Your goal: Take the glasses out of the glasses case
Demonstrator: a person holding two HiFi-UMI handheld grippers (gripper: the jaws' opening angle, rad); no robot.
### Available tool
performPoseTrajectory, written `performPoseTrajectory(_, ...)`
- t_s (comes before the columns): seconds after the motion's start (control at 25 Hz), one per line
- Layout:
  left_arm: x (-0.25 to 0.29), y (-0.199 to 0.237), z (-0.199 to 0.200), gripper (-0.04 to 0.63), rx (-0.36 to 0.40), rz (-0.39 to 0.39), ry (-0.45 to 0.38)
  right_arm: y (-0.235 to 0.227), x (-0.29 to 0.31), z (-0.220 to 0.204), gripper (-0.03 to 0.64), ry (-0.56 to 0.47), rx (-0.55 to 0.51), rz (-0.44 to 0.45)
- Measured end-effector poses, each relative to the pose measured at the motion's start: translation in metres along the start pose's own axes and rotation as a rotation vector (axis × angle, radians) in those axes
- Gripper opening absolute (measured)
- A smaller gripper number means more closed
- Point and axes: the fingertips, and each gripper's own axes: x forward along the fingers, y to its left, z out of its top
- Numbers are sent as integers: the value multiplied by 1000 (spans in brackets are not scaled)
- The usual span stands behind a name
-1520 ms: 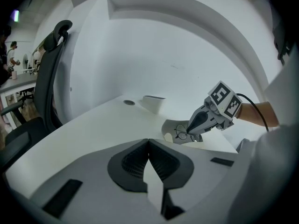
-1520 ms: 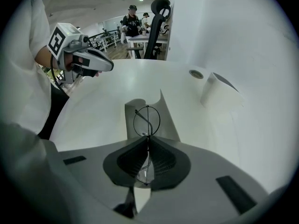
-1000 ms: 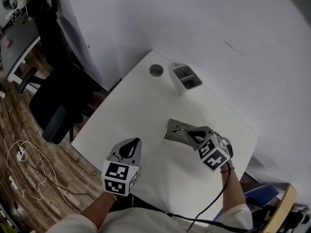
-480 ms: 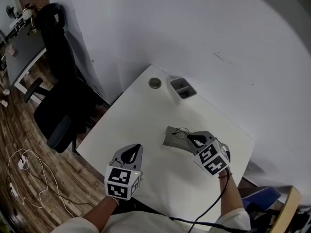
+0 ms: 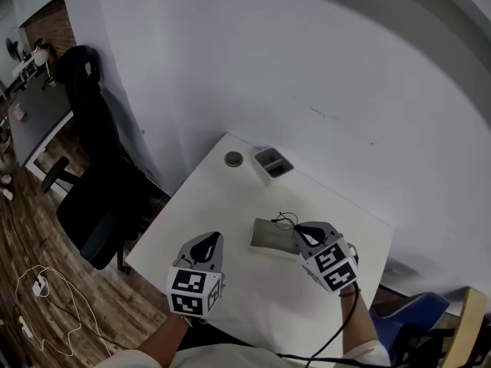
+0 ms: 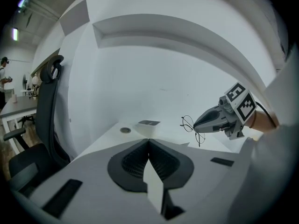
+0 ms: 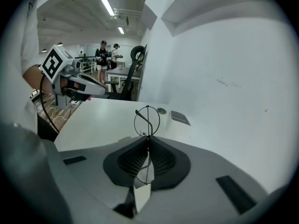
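Observation:
The grey glasses case (image 5: pixel 270 236) lies open on the white table (image 5: pixel 222 198). Thin round wire glasses (image 5: pixel 285 221) hang just above the case's far right end, with my right gripper (image 5: pixel 304 233) shut on them. In the right gripper view one round lens (image 7: pixel 147 120) stands up past the jaw tips and the other sits between the jaws, which pinch the frame at its bridge. My left gripper (image 5: pixel 204 245) hovers over the near left part of the table, apart from the case, shut with nothing in it. In the left gripper view the right gripper (image 6: pixel 216 119) holds the glasses (image 6: pixel 193 125) in the air.
A small white bin (image 5: pixel 271 164) and a round disc (image 5: pixel 233 159) sit near the table's far edge by the white wall. A black office chair (image 5: pixel 92 175) stands left of the table, a blue seat (image 5: pixel 410 313) at the lower right. People (image 7: pixel 102 59) stand far off.
The head view has pulled back, so the table looks smaller. My right gripper keeps the glasses, now a little higher over the case's far end. The left gripper has hardly moved.

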Motion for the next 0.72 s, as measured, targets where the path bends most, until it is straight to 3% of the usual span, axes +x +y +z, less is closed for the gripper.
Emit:
performPoseTrajectory(0.48,2,-37,44,18,69,-66,-97,-15,-69,12,40,-173,233,-196)
performPoseTrajectory(0.72,4,-62,62,18,107,-109,-137,-28,-106,6,40,-269,370,-355)
